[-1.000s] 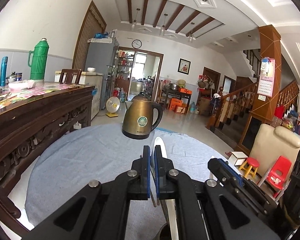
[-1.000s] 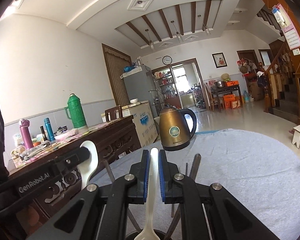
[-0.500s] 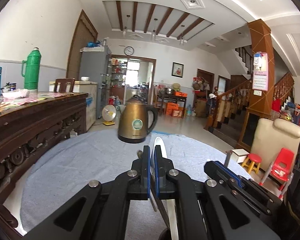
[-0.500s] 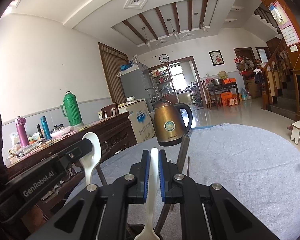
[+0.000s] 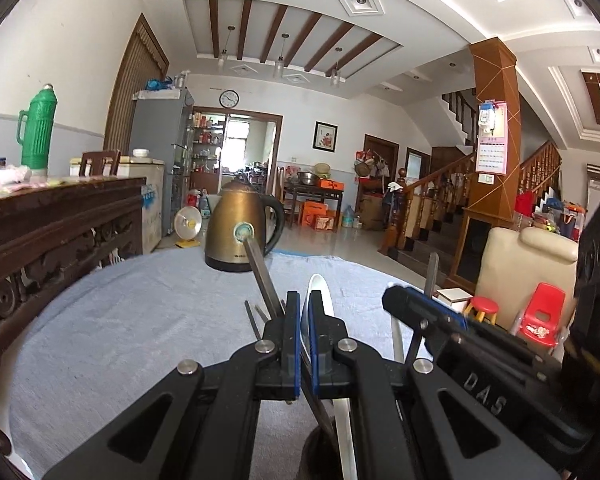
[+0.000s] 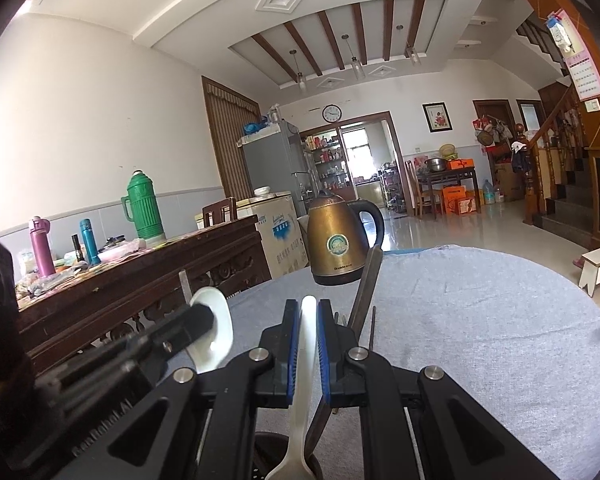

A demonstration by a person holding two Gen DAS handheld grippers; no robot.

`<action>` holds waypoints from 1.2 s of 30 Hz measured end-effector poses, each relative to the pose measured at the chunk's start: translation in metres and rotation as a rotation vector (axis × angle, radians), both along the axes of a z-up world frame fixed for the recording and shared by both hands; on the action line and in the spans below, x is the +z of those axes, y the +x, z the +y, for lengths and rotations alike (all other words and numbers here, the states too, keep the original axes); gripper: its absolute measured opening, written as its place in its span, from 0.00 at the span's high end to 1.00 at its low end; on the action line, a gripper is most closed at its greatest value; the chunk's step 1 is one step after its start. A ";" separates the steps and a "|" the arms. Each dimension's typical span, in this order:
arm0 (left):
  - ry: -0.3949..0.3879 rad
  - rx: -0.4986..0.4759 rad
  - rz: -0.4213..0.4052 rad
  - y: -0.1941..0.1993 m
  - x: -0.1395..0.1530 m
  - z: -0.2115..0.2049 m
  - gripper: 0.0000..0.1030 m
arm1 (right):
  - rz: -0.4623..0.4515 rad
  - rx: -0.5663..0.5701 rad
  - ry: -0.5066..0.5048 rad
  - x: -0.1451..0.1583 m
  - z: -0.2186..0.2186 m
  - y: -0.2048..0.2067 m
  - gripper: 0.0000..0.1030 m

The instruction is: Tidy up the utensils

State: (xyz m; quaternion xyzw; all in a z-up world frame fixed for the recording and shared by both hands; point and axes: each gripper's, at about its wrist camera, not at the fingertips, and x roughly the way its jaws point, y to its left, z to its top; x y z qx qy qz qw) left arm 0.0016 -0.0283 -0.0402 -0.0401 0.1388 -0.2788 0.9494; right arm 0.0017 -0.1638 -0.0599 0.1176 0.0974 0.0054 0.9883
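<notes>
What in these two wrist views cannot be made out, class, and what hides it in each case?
- Dark holder, right wrist view: cut off by the bottom edge, behind the right gripper.
- White spoon, left wrist view: mostly hidden between the fingers of the left gripper, so its shape is unclear.
- Kettle label, both views: too small to read.
- Left gripper body, right wrist view: blurred.
</notes>
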 end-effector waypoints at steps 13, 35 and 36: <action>0.009 -0.010 0.008 -0.008 -0.016 0.005 0.97 | 0.032 0.036 -0.019 -0.004 0.006 -0.001 0.89; -0.055 -0.012 -0.016 -0.011 0.010 0.019 0.95 | -0.021 -0.064 0.017 0.030 -0.027 -0.032 0.90; -0.055 -0.002 -0.016 -0.011 0.011 0.020 0.95 | -0.025 -0.068 0.019 0.031 -0.028 -0.033 0.90</action>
